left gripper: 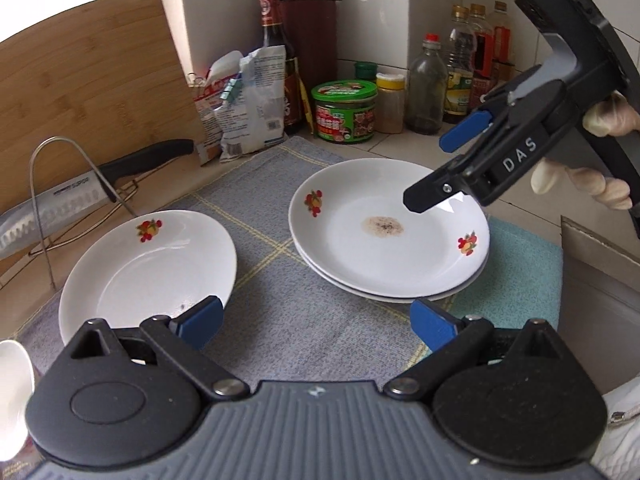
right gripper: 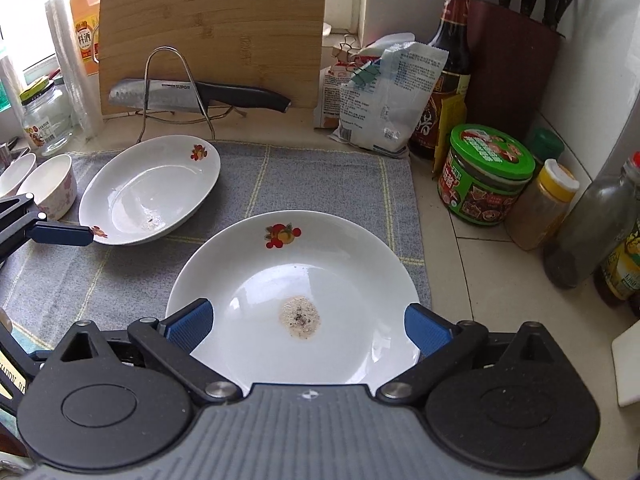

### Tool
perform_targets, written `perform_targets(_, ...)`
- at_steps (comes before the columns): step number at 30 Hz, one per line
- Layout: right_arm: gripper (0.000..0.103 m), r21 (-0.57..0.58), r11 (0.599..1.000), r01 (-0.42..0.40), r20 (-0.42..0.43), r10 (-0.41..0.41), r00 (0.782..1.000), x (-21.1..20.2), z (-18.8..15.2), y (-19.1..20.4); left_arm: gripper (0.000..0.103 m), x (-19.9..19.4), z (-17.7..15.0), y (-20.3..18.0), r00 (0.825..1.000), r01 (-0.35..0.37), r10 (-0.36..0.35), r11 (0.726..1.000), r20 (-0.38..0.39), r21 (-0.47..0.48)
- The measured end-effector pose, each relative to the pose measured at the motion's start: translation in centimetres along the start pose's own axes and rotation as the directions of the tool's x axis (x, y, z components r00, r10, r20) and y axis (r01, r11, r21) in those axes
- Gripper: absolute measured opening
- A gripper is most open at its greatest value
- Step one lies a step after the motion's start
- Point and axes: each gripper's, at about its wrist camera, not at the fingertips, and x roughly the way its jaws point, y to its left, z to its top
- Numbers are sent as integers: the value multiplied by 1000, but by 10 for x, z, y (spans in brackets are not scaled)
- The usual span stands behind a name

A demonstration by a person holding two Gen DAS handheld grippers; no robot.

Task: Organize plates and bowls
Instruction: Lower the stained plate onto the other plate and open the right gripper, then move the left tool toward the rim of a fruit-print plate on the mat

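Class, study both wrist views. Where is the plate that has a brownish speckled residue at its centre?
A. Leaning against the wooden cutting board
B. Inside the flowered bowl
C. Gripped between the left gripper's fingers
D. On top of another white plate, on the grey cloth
D: in the left wrist view the stained plate sits on a second plate whose rim shows beneath it, on the grey cloth.

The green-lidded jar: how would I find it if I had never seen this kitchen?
Start at the grey cloth under the plates, then look at the tiled counter to its right. Among the bottles there, the jar is short and wide, with a bright green lid and a red and green label; its neighbours are tall and narrow.
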Motion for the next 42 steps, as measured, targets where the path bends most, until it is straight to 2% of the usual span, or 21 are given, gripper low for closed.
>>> perform_targets(4, 103, -32, 999, 6, 43, -5, 999, -7, 0, 26, 101, -16, -11, 13, 996, -86, 88, 993, 19, -82)
perform_targets(8, 103, -34, 999, 14, 82, -11, 997, -10, -1, 54, 102, -35, -25, 29, 984, -165, 174, 971, 40, -170)
perform_targets(12, 103, -21, 1000, 22, 120, -19, 993, -11, 0, 87, 102, -54, -40, 45, 972, -216, 229, 956, 48, -198)
perform_targets(15, 103, -13, 1000, 22, 127, -20, 992, -9, 0, 111, 102, -65, -48, 56, 970, -226, 238, 955, 42, -191)
perform_targets(21, 103, -56, 998, 27, 90, -22, 996, -1, -3, 153, 102, -86, -69, 78, 975, -212, 221, 955, 26, -207)
perform_targets(27, 103, -158, 987, -12, 45, 19, 999, 17, -5, 188, 102, -108, -83, 91, 961, -266, 277, 925, 2, -269)
perform_targets(34, 103, -202, 976, -83, -7, 83, 996, 58, 0, 198, 102, -110, -82, 97, 942, -332, 333, 897, -48, -290)
perform_targets(38, 103, -199, 976, -87, -15, 86, 996, 79, 3, 196, 102, -101, -74, 103, 952, -306, 293, 897, -88, -320)
perform_targets(42, 103, -200, 973, -116, -16, 115, 993, 91, 3, 193, 102, -91, -61, 105, 952, -307, 285, 901, -114, -305)
